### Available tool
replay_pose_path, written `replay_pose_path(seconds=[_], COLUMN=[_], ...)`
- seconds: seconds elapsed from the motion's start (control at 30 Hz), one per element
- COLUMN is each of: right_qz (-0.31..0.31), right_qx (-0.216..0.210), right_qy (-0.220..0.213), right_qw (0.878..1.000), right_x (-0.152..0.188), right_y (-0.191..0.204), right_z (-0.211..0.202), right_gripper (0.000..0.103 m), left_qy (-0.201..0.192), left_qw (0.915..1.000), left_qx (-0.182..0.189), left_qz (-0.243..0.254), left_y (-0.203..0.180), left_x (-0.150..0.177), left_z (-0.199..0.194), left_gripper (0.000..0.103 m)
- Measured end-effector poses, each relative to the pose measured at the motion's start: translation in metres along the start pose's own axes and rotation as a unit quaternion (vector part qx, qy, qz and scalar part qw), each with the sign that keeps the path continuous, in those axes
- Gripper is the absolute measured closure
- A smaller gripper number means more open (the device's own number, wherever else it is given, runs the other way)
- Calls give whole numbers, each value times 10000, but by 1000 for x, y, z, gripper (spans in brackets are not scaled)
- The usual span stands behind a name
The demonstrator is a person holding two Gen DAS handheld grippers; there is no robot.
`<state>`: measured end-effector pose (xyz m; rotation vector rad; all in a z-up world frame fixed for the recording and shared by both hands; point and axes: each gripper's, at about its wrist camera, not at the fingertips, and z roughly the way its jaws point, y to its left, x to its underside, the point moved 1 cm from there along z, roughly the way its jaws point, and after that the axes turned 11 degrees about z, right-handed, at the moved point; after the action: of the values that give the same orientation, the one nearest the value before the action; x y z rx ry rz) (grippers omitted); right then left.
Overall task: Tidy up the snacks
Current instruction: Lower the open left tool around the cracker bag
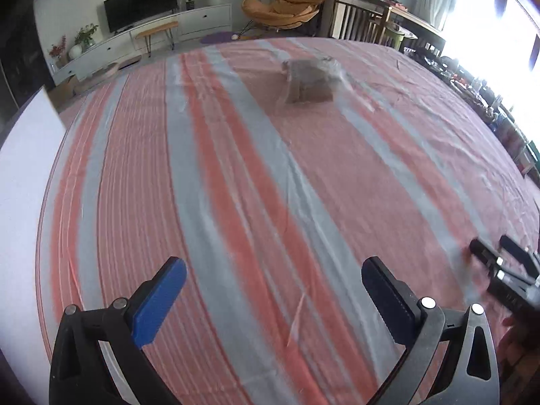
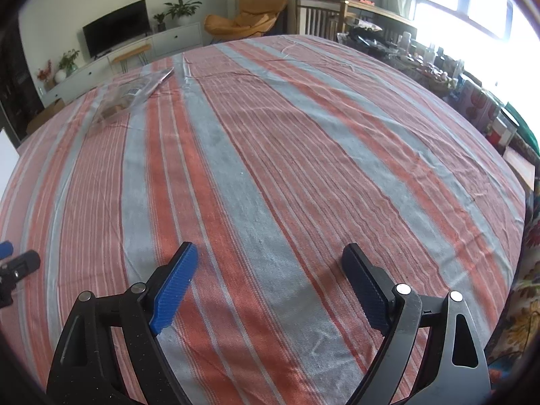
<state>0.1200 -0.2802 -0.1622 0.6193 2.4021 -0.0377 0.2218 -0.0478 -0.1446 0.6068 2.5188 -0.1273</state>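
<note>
1. We count two grippers, one in each hand, both black with blue ribbed pads, both over a table covered in a red-and-grey striped cloth [image 2: 270,155].
2. The left gripper [image 1: 274,278] stands with its jaws spread wide and nothing between them; only striped cloth shows in the gap.
3. The right gripper [image 2: 270,271] is likewise spread wide and empty, with bare cloth between its two pads.
4. In the left wrist view we see the right gripper to the right of the left one, near it but apart, its tips low over the cloth.
5. We see one snack: a clear plastic bag of brown pieces [image 1: 312,82] lying flat on the cloth. It lies well ahead of the left gripper, slightly to the right of its line, and far ahead and to the left of the right gripper [image 2: 130,96]. Neither gripper touches it.
6. A white upright board [image 1: 23,182] stands at the table's edge, left of the left gripper.
7. Beyond the far edge of the table, ahead of both grippers, we count one black television [image 2: 116,27], one orange lounge chair [image 2: 244,18] and one long white cabinet [image 2: 135,50].
</note>
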Motion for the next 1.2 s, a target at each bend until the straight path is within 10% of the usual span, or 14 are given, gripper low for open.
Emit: replay_pose_path(seconds=[0.23, 0.47, 0.53, 0.63, 0.87, 0.97, 1.2], right_qz=[-17, -61, -69, -82, -86, -86, -84], right_qx=[-22, -63, -73, -85, -90, -89, -93], right_qy=[13, 31, 33, 37, 41, 42, 44], right_qw=[10000, 10000, 9999, 9999, 9999, 9999, 9999], right_x=[0, 0, 0, 0, 0, 0, 0], right_y=[1, 3, 4, 4, 5, 5, 5], right_z=[-1, -1, -2, -2, -2, -2, -2], right_gripper=[11, 11, 11, 11, 11, 11, 11], left_qy=[212, 722, 658, 259, 132, 133, -72], left_qw=[9988, 9965, 9962, 9980, 9908, 9895, 9903], left_qx=[387, 199, 246, 328, 341, 183, -761], left_qz=[-216, -375, -510, -471, -1304, -1426, -1161], left_y=[9, 6, 14, 20, 67, 79, 84], left_x=[-140, -176, -174, -168, -88, -36, 20], left_z=[51, 125, 135, 124, 73, 44, 31], left_gripper=[0, 0, 2, 42, 50, 48, 0])
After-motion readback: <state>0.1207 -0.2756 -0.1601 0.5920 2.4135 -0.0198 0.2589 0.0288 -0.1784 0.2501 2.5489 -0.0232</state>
